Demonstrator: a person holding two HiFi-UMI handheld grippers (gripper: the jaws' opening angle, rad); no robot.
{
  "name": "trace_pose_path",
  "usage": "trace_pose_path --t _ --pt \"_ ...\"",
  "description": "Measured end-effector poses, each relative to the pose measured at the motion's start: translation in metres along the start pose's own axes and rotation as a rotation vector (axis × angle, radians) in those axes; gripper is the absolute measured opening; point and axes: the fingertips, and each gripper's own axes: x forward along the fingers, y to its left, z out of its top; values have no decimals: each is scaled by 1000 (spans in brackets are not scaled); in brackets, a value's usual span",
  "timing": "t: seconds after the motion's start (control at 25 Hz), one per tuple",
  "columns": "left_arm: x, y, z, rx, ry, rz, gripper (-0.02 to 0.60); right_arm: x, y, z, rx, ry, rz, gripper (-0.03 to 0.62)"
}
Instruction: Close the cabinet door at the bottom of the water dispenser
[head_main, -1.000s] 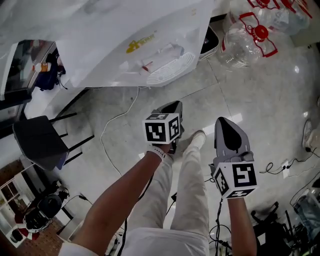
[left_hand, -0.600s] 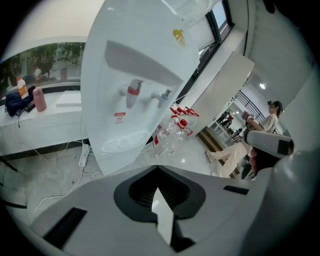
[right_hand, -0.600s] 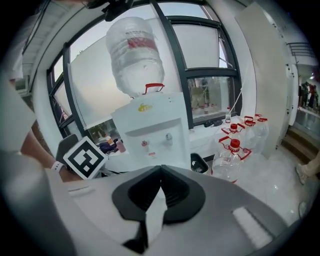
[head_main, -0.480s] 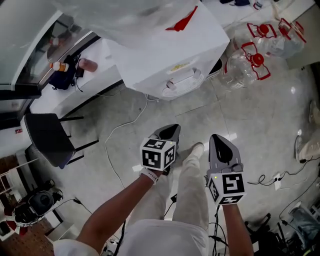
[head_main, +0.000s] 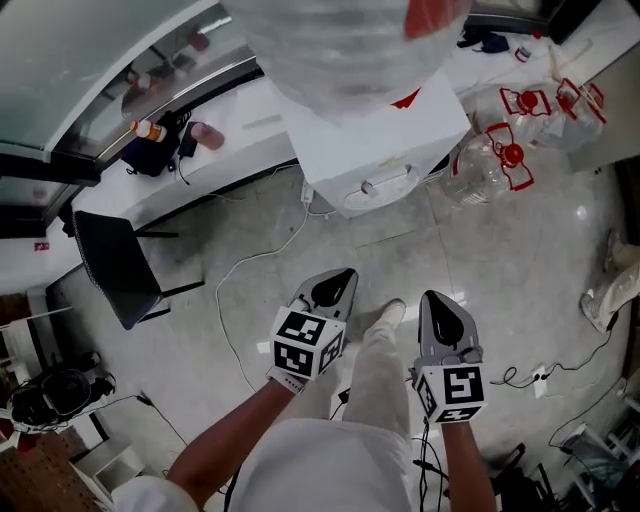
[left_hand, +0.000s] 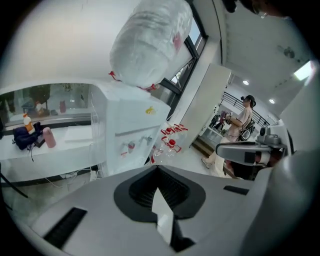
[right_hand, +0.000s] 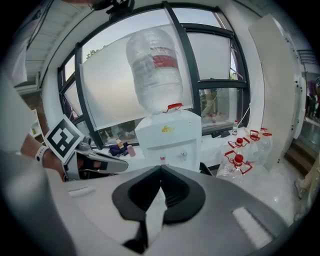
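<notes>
**Head view and both gripper views, read left to right.** Far to the left of the left gripper's fingers, a black chair (head_main: 112, 270) is being shown on the pale floor (head_main: 250, 220). A white cable (head_main: 232, 275) is lying between it and those fingers. Ahead and to the left of the fingertips, an orange-capped bottle (head_main: 148, 130), a dark bag (head_main: 160, 155) and a pink cup (head_main: 208, 137) are being seen side by side on a white window ledge (head_main: 250, 120).

The left gripper (head_main: 345, 273) is being carried above the person's white-trousered legs (head_main: 375, 365). Its jaws are being pressed together tip to tip, with nothing between them.

The white water dispenser (head_main: 375, 150) is standing ahead of both pairs of fingers and well apart from them. A large clear water bottle (head_main: 335, 40) is sitting inverted on top of it, and its taps (right_hand: 183, 154) are being faced by the right gripper's fingertips. The cabinet door at the foot of the dispenser is being hidden by the dispenser's top in the head view. In both gripper views it is being hidden by the gripper bodies. Whether it is open or closed cannot be told.

The right gripper (head_main: 433, 297) is being carried just beside the left one, its jaws likewise being pressed together and empty. Ahead and to the right of its fingers, empty clear bottles with red handles (head_main: 500, 160) are lying on the floor just beside the dispenser. At the far right of the left gripper view, a person (left_hand: 239, 122) is standing in the distance.
</notes>
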Motion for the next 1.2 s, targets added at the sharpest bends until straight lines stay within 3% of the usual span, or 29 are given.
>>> trace_pose_path --t 0.24,0.44,0.72,0.96,1.2 --pt "-43 -4 25 12 -59 -4 6 -20 16 35 -13 -39 -4 2" --pt "-88 0 45 -28 -116 6 6 -36 30 65 -14 -78 8 2" --pt "-146 -15 96 -42 -267 -1 6 -59 42 106 -63 -134 21 2" --pt "-185 -38 124 51 -351 2 6 -85 52 129 -107 -176 36 2" --pt "-209 -51 128 57 -383 -2 6 -110 57 151 -145 -211 52 2"
